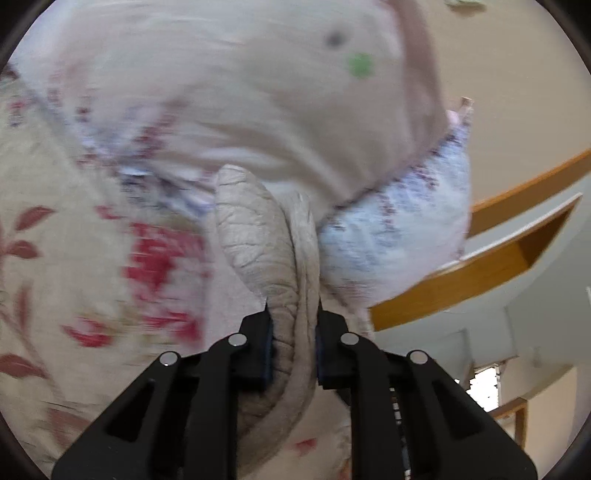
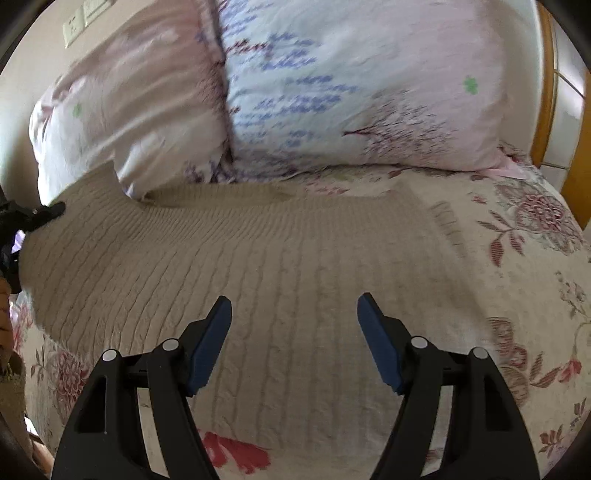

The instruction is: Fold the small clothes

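A beige cable-knit sweater (image 2: 229,258) lies spread on the floral bedsheet (image 2: 524,280) in the right wrist view. My left gripper (image 1: 293,314) is shut on a bunched fold of the sweater (image 1: 258,236) and holds it up; it also shows at the sweater's far left edge in the right wrist view (image 2: 44,214). My right gripper (image 2: 293,310) is open and empty, just above the near middle of the sweater.
Two pillows (image 2: 332,92) with pink and blue print lie against the wall behind the sweater. A wooden bed frame (image 2: 550,110) runs at the right. Wooden shelves (image 1: 480,258) show at the right of the left wrist view. Wall sockets (image 2: 74,26) sit at the upper left.
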Tool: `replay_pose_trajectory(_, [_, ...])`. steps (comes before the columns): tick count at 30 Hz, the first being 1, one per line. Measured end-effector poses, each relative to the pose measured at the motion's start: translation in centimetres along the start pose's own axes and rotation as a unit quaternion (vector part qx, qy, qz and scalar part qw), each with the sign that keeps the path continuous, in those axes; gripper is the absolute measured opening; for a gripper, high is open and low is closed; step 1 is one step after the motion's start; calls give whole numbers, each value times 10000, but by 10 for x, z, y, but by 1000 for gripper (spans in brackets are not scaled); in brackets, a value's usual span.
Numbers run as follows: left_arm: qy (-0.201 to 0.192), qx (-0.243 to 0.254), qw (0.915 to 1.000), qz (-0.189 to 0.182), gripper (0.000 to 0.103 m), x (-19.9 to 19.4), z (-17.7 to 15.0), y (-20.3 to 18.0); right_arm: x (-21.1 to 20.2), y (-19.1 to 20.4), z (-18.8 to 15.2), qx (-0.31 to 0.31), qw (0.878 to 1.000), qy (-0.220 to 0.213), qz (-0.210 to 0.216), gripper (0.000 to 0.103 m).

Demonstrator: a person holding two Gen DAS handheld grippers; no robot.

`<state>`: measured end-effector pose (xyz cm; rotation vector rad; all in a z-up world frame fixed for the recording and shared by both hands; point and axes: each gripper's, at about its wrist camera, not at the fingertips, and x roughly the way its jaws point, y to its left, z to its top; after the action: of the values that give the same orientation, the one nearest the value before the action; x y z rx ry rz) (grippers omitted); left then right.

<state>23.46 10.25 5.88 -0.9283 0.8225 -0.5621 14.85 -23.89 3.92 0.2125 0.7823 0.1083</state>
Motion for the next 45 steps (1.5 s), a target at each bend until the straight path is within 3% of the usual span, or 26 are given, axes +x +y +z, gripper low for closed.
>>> replay_pose_trajectory(6, [417,126,9963,-734,15,59,-22,-57,-17,-37,-1,349,9990,-229,-137,72])
replay_pose_trajectory(14, [1190,167,9898,-766,15,153,-73,-96,-35,-91,-13,932,9940,-405,-412,72])
replay_pose_trajectory(17, [1720,-24,9832,-614,20,193,-95,-92,-38,-109,-16,1193,9913,-399,-394,72])
replay_pose_trajectory(20, [2186,-236,9694,-1095,20,204,-107,-94,-49,-121,-19,1378,9892,-457,-205,72])
replay_pose_trajectory(23, [1917,331,9737,-1185,48,173,-101,-110,-58,-135,-13,1656,9842,-569,276,72])
replay_pose_trajectory(25, [1465,752,9826,-859,62,141,-92,-113,-57,-141,-7,1895,9764,-542,880,72])
replay_pose_trajectory(27, [1087,1159,9872,-133,63,117,-83,-109,-48,-142,3,2089,9649,-317,1558,72])
replay_pose_trajectory(29, [862,1393,9856,424,63,102,-80,-103,-35,-136,13,2124,9576,-11,1944,72])
replay_pose_trajectory(34, [842,1354,9808,1120,63,90,-81,-64,0,-118,26,2142,9553,700,1915,69])
replay_pose_trajectory(38, [957,1361,9779,1265,63,97,-82,-47,24,-114,22,2191,9533,1183,1712,60])
replay_pose_trajectory(41, [1106,1437,9756,1236,63,100,-92,-34,33,-108,17,2096,9483,1390,1936,43])
replay_pose_trajectory(45, [1271,1337,9771,1061,63,104,-95,-22,38,-102,20,2033,9469,1412,2050,43])
